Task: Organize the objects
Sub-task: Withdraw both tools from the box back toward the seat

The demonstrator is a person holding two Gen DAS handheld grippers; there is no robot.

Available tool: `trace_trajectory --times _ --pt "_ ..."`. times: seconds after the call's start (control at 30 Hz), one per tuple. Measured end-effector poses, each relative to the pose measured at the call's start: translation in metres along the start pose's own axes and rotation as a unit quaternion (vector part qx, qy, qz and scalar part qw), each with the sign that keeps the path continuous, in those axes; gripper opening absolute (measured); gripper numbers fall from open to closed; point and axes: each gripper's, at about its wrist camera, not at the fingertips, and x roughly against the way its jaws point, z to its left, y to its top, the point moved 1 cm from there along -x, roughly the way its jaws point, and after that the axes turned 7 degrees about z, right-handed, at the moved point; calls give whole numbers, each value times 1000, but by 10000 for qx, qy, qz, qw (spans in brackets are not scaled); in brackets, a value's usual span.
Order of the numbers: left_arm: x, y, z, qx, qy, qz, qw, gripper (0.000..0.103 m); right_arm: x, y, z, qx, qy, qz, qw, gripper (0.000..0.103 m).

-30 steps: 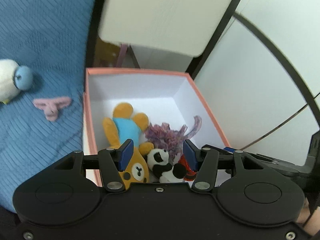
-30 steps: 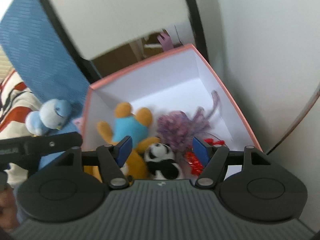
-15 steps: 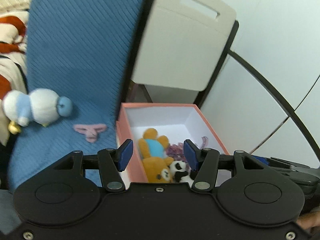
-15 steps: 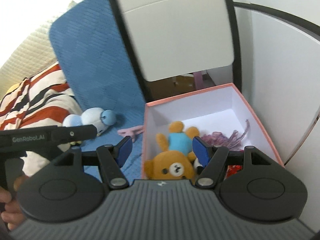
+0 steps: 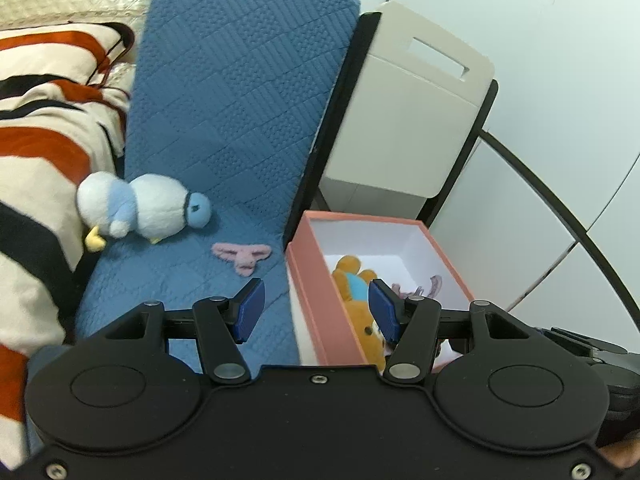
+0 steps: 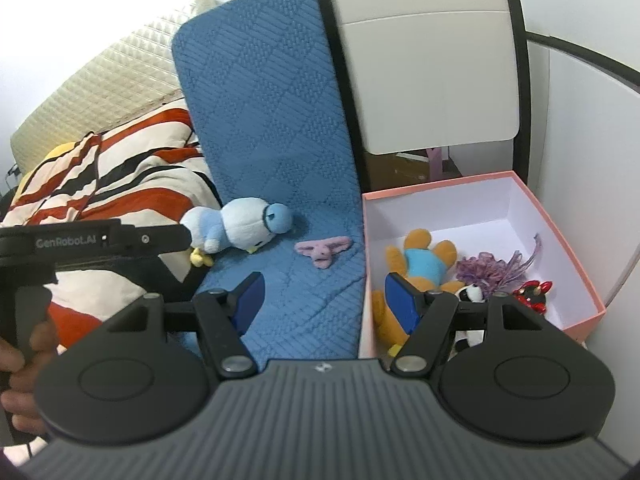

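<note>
The box (image 6: 516, 196), seen close from above a second ago, is now viewed from further back and higher, so both grippers have been drawn up and away from it with nothing carried; the drop into it is judged finished. Inside it lie a bear (image 6: 420, 264), a panda (image 6: 470, 292), a purple tassel (image 6: 496, 266) and a red charm (image 6: 534, 292). Two things are left outside on the blue mat (image 5: 224, 112): a pink toy (image 5: 242, 254) near the mat's right edge, just beside the box, and a penguin (image 5: 140, 210) at its left edge against the striped blanket (image 5: 44, 132). The left gripper (image 5: 316, 310) is held open and empty, tilted downward over the mat's edge; its jaws have widened only slightly. The right gripper (image 6: 324, 300) is likewise open, empty and tilted downward.
</note>
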Motion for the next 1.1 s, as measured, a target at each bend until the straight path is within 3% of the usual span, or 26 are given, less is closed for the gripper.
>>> trace_trajectory --times 0.23,0.63,0.87,0.93,1.03,1.1 --pt "18 -17 13 -203 95 26 9997 55 3 -15 24 -60 6 -69 10000 69" --pt "41 -24 44 -45 346 -48 9994 55 -4 -30 47 -35 96 -111 9999 69" --pt "38 -26 58 32 600 -166 9981 68 -17 -39 48 -53 167 -109 9998 69" --pt "32 -26 60 -34 713 -137 9974 69 -22 -43 46 -60 213 -115 9997 69" --pt "21 -26 62 -175 785 -128 9967 82 -33 -47 44 -35 291 -108 9995 69" --pt "13 -24 63 -305 855 -122 9958 82 -43 -49 42 -27 327 -120 9994 69"
